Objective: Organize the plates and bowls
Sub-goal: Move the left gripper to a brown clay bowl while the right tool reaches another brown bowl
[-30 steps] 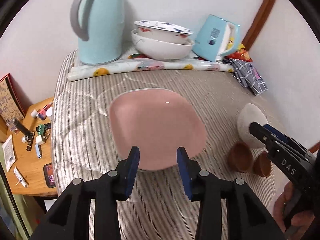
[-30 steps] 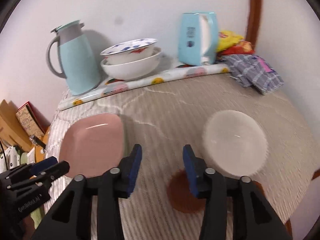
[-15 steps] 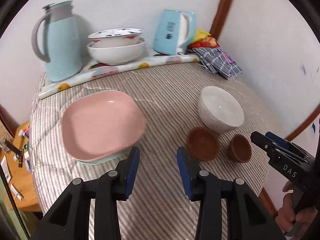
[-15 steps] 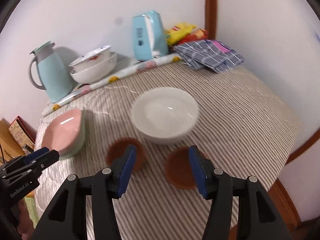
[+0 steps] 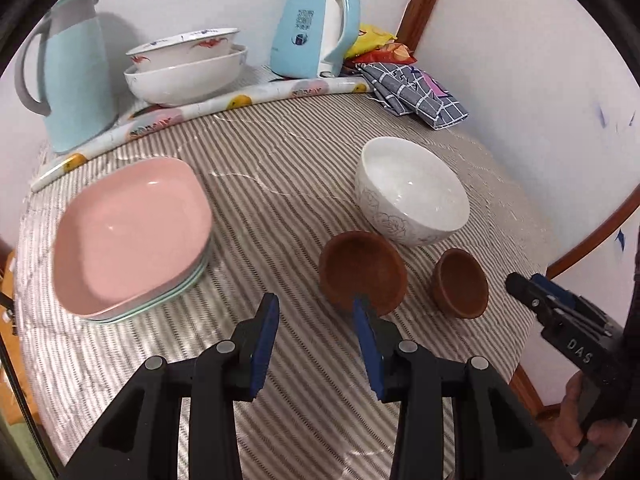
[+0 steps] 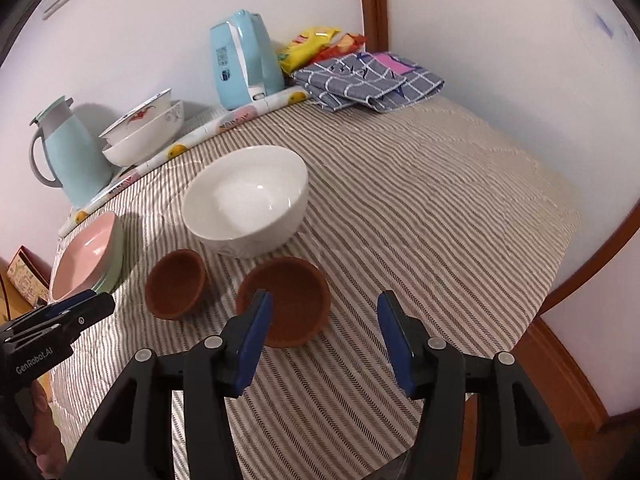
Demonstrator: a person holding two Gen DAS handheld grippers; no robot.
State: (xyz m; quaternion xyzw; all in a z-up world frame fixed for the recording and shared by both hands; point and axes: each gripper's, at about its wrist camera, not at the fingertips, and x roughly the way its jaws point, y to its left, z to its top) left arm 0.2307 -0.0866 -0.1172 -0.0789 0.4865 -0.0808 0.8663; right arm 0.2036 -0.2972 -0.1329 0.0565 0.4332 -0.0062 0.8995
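Both pairs of jaws stand spread and empty above the striped counter point(image 6: 420, 208). The right gripper point(image 6: 326, 330) hangs over the near brown bowl point(image 6: 286, 300), the rim just ahead of its left jaw. Closing off-centre could tip or skid it into the other brown bowl point(image 6: 176, 282) (close beside). The left gripper point(image 5: 316, 330) hovers near that one; the white bowl point(image 5: 412, 194) sits just beyond.
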